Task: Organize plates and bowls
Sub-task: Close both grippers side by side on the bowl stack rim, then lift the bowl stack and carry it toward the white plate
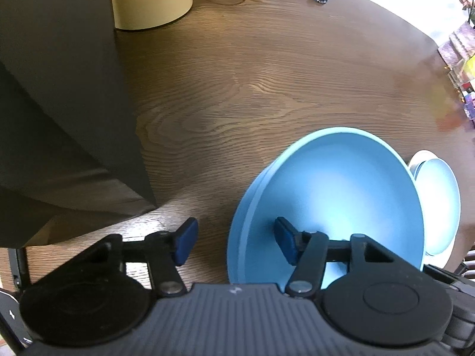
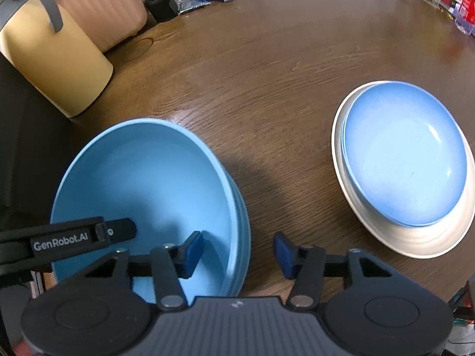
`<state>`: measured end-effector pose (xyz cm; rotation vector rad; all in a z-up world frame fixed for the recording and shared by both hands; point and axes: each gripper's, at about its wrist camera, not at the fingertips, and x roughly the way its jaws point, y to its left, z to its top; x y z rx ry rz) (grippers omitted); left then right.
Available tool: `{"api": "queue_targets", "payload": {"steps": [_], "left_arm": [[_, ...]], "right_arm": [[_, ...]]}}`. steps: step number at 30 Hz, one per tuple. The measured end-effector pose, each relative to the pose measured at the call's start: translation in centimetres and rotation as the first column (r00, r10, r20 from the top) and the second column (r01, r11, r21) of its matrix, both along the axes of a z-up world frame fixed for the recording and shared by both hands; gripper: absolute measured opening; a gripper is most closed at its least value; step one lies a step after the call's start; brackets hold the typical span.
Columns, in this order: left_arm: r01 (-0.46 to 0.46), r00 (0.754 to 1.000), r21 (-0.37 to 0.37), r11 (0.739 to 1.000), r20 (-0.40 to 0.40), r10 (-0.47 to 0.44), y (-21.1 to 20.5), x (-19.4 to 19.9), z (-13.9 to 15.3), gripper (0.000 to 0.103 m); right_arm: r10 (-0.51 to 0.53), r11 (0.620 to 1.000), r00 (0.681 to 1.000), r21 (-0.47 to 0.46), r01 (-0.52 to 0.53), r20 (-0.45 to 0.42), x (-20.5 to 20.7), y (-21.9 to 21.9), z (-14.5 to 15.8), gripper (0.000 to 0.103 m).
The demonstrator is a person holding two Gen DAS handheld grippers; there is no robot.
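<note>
Ribbed grey housing and black pivot discs fill the near edge of both our wrist views, with blue rubbery pads on black linkage fingers beyond. Our left gripper (image 1: 234, 241) tilts steeply down and straddles the near-left rim of the blue bowls (image 1: 332, 195): one pad sits inside the bowl, the other outside over the table, and a clear gap shows on both sides of the rim, so the jaws are part-spread, not pinching. Our right gripper (image 2: 239, 253) does the same at the bowls' (image 2: 142, 184) near-right rim, left pad inside, right pad outside; it too stands partly apart without clamping.

Smooth and matte, the bowls are nested, and several rims show along the edge. They hold nothing. Right of them, well apart, a blue plate (image 2: 406, 154) lies on a wider white plate (image 2: 394, 237), both glossy and round.

All rest on a brown wood-grain table (image 2: 267, 68). Far left stands a cream cylindrical container (image 2: 59, 68) with a grey handle, beside a ribbed pink case (image 2: 109, 9).
</note>
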<state>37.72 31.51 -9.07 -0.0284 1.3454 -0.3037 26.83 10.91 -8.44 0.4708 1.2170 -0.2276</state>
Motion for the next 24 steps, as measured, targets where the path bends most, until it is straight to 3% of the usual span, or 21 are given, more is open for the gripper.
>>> {"api": "queue_targets", "payload": {"steps": [6, 11, 14, 24], "left_arm": [[-0.010, 1.000, -0.028, 1.000, -0.013, 0.009, 0.24, 0.22, -0.06, 0.053], [-0.006, 1.000, -0.051, 0.999, -0.018, 0.005, 0.20, 0.08, -0.03, 0.044], [0.008, 1.000, -0.063, 0.998, -0.017, -0.009, -0.07, -0.03, 0.35, 0.033], [0.031, 1.000, -0.034, 0.999, 0.003, -0.031, -0.58, -0.40, 0.60, 0.033]], "right_arm": [[-0.016, 0.998, 0.999, 0.064, 0.014, 0.033, -0.29, -0.41, -0.22, 0.033], [-0.021, 0.997, 0.999, 0.070, 0.018, 0.046, -0.47, -0.51, -0.26, 0.032], [-0.027, 0.997, 0.998, 0.078, 0.023, 0.050, -0.64, -0.69, -0.26, 0.031], [-0.034, 0.997, 0.997, 0.069, 0.030, 0.066, -0.75, -0.52, -0.18, 0.027]]}}
